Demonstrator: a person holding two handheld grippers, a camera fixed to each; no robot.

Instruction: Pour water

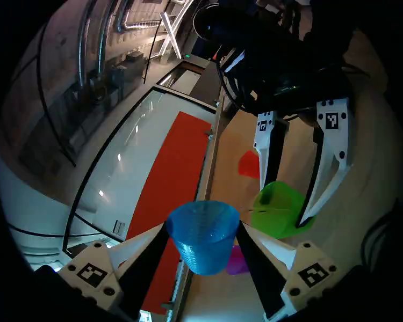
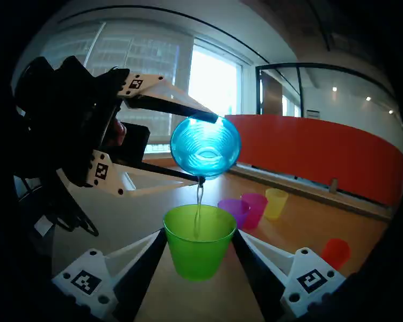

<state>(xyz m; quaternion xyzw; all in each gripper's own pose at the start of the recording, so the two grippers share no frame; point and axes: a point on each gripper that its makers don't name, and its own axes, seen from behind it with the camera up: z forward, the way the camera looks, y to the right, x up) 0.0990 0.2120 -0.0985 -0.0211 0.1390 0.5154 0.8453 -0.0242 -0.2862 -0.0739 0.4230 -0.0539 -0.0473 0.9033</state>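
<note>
My left gripper [image 1: 202, 241] is shut on a blue plastic cup [image 1: 203, 236], tipped over so its mouth faces the right gripper view as the blue cup [image 2: 205, 146]. A thin stream of water [image 2: 198, 206] falls from its lip into the green cup [image 2: 199, 248], which my right gripper [image 2: 199, 249] is shut on and holds upright. In the left gripper view the green cup [image 1: 278, 208] sits below and to the right, between the right gripper's white fingers [image 1: 330, 166]. In the right gripper view the left gripper [image 2: 199, 145] reaches in from the left.
On the wooden table [image 2: 309, 225] stand a purple cup [image 2: 234, 210], a pink cup [image 2: 254, 209], a yellow cup [image 2: 275, 203] and an orange cup [image 2: 336, 252]. A red partition [image 2: 319, 150] and windows run behind. An orange cup [image 1: 249, 164] and a purple cup [image 1: 236, 262] appear in the left gripper view.
</note>
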